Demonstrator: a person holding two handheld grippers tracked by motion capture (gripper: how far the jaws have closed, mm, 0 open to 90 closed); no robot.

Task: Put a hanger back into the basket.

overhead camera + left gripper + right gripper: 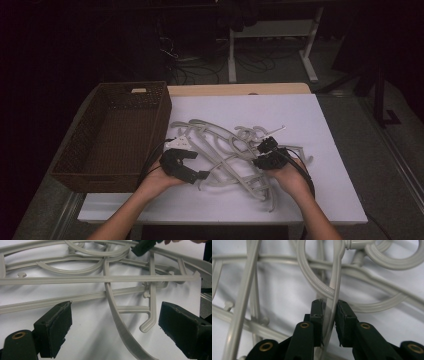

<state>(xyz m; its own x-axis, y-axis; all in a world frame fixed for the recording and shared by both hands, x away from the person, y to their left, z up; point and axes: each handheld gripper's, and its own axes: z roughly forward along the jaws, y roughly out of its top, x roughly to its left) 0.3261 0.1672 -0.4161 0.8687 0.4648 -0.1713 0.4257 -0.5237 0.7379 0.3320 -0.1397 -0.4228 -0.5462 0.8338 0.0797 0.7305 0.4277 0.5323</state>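
Two hand-held grippers: right (pixel 329 312) clamped on hanger (pixel 334 277) to lift from pile; left (pixel 115 325) spread wide, nothing gripped, near basket (pixel 150 135).

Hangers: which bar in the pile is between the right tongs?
The thin upright bar running down between the right tongs, beside the big hook loop; the other bars lie outside the pads.

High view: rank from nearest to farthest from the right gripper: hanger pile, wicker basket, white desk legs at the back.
1. Hanger pile: under the right gripper, whose jaws pinch one hanger bar.
2. Wicker basket: across the table, at the left edge.
3. White desk legs: on the floor beyond the table's far edge.
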